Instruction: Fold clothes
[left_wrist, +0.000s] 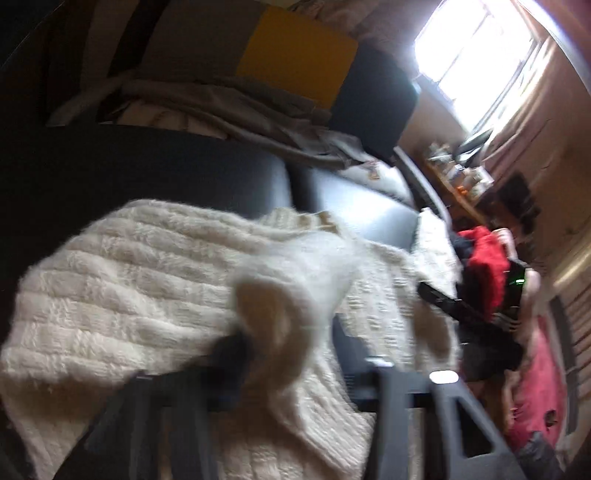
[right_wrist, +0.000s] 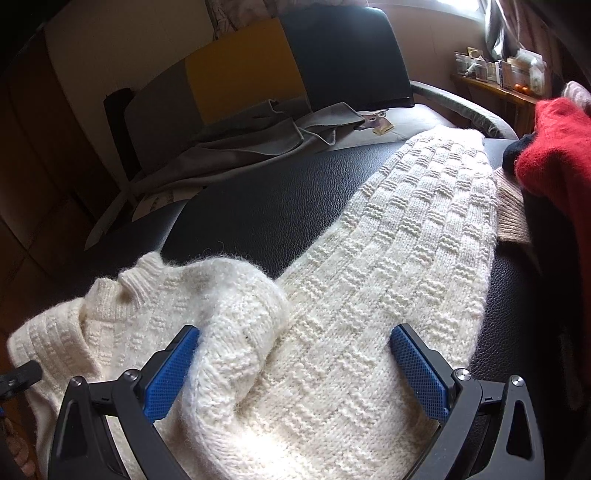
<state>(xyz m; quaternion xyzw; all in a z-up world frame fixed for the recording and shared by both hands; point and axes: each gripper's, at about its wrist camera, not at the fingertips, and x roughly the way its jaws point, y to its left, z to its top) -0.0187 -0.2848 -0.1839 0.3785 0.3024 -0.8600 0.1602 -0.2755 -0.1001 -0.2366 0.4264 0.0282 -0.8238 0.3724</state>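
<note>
A cream knitted sweater (right_wrist: 388, 258) lies on a black leather seat (right_wrist: 266, 206), stretched toward the far right, with its collar end bunched at the near left. My right gripper (right_wrist: 291, 350) is open, its blue pads (right_wrist: 417, 369) on either side of the sweater's near part. In the left wrist view the same sweater (left_wrist: 122, 280) fills the lower left, blurred. My left gripper (left_wrist: 284, 354) hovers over a raised fold of it; the blur hides whether its jaws are open or shut.
A red garment (right_wrist: 554, 177) with dark and beige clothes lies on a pile at the right. A grey cloth (right_wrist: 258, 144) and yellow and dark cushions (right_wrist: 243, 70) sit behind the seat. A cluttered shelf (right_wrist: 498, 74) stands by the window.
</note>
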